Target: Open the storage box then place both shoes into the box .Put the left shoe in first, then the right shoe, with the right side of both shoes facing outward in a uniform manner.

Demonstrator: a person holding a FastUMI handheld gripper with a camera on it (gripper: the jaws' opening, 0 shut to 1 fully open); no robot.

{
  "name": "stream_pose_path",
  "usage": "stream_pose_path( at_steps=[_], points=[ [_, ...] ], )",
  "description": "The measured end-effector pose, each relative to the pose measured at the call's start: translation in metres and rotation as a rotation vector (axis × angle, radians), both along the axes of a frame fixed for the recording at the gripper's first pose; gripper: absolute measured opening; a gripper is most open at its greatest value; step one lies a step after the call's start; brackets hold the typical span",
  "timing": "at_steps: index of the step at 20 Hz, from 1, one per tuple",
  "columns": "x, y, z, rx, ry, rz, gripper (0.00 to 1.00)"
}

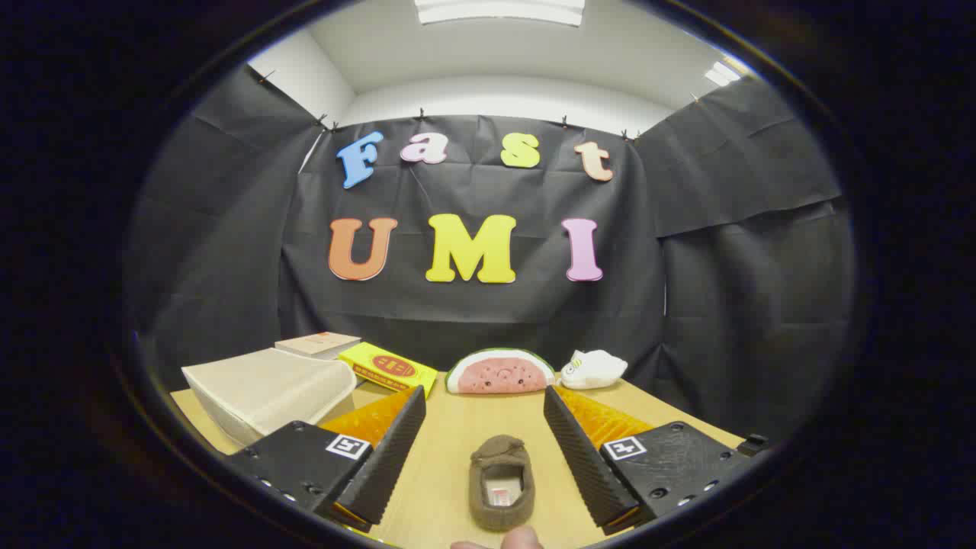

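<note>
gripper (484, 404): two ridged wedge fingers (385, 457), spread wide; blocky screw-studded housings behind, each with a square marker tag (348, 446). possibly fingertips (522, 537) just behind the fingers.

The gripper's (484, 408) spread fingers hid part of the storage box (263, 389); a fingertip (522, 537) near the slipper (500, 482) was cut off.

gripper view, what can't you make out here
- Storage box: the hand-held gripper, fingers open around the brown shoe, covers its near corner; lid state unclear.
- Brown shoe: heel end is cut off by a fingertip; left or right unclear.
- White shoe: too small to tell its side.
</note>
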State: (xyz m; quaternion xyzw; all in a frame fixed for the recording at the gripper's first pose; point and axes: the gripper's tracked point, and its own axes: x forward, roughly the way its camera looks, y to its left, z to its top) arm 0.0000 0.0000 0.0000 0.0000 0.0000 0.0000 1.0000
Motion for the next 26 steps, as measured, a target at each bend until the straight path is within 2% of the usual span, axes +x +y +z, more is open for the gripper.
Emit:
stream_pose_path(
  at_steps=[8, 13, 21, 26],
  points=[
    [0.006, -0.001, -0.014, 0.05, 0.04, 0.003, 0.95],
    [0.002, 0.001, -0.008, 0.023, 0.015, 0.003, 0.95],
    [0.002, 0.038, -0.007, -0.007, 0.013, 0.097, 0.95],
    [0.006, 0.046, -0.009, 0.013, 0.023, 0.114, 0.95]
  ],
)
